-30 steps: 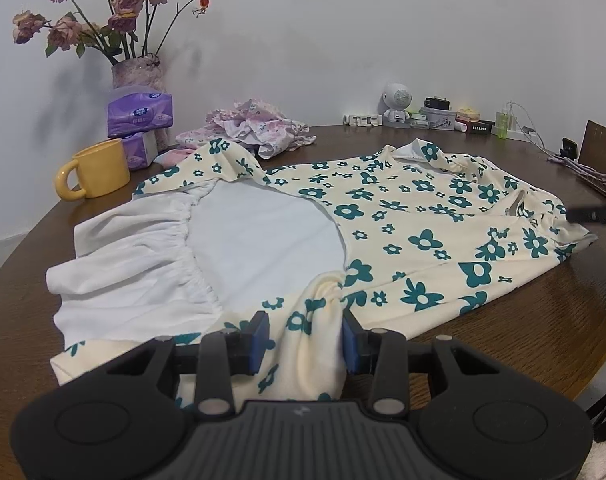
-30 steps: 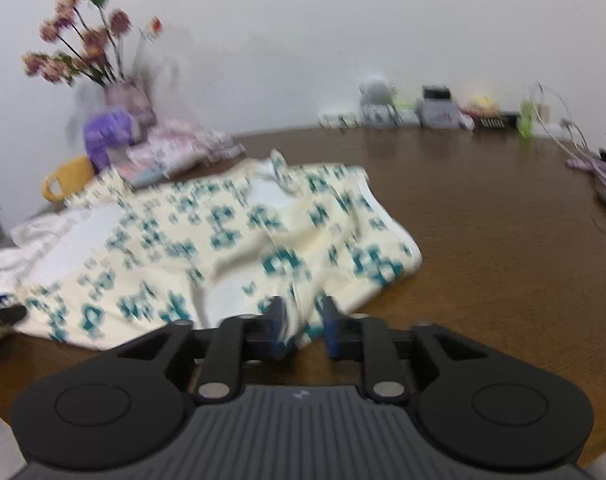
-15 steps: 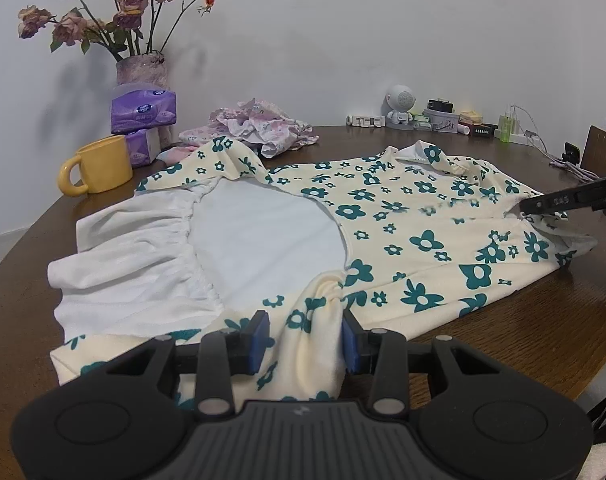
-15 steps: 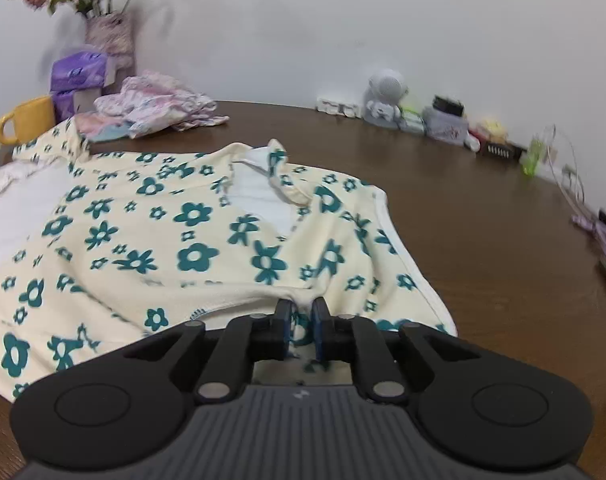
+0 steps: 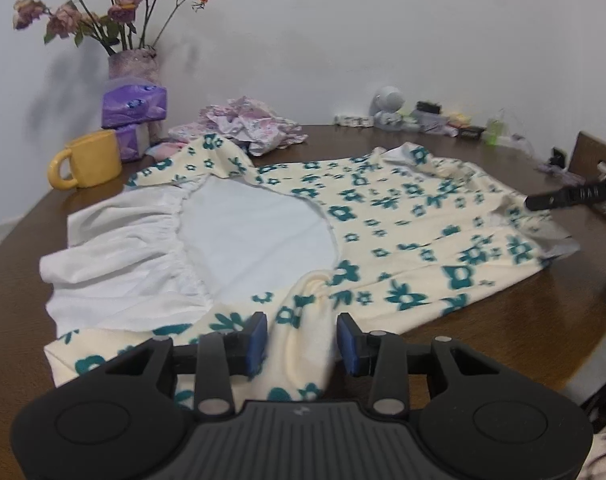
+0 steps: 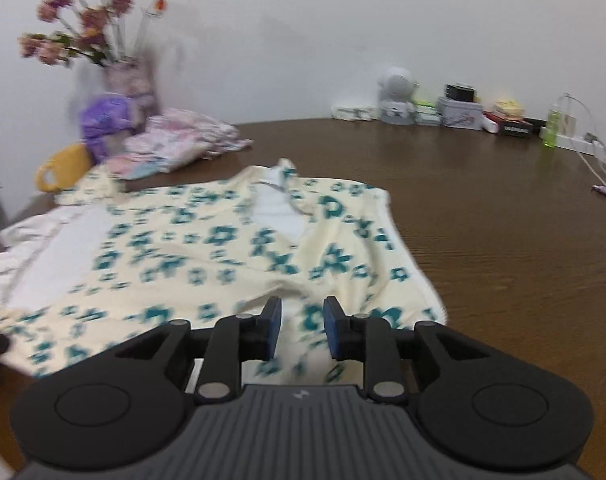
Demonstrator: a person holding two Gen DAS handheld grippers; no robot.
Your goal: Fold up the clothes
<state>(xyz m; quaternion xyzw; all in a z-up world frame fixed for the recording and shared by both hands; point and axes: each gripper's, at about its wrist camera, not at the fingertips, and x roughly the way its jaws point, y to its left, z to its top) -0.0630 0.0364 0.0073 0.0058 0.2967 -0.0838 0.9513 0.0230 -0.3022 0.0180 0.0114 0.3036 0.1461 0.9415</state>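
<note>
A cream dress with teal flowers [image 5: 403, 216] lies spread across the brown table, its white lining [image 5: 259, 232] and ruffled white hem [image 5: 115, 248] turned up on the left. My left gripper [image 5: 303, 340] is open at the near edge, and a loose roll of the dress lies between its fingers. My right gripper [image 6: 303, 324] is open over the dress's [image 6: 207, 248] near right corner, with cloth lying under and between its pads. The right gripper's black tip [image 5: 543, 201] shows at the dress's far right side in the left wrist view.
A yellow mug [image 5: 89, 164], purple tissue packs [image 5: 135, 106] and a vase of dried roses [image 5: 131, 66] stand at the back left. A crumpled pink garment [image 5: 247, 124] lies behind the dress. Small gadgets and cables [image 6: 463, 112] line the far edge. Bare table [image 6: 503, 220] lies to the right.
My right gripper's fingers have spread apart and let go of the dress corner they pinched half a second ago. The left gripper has kept its place and width.
</note>
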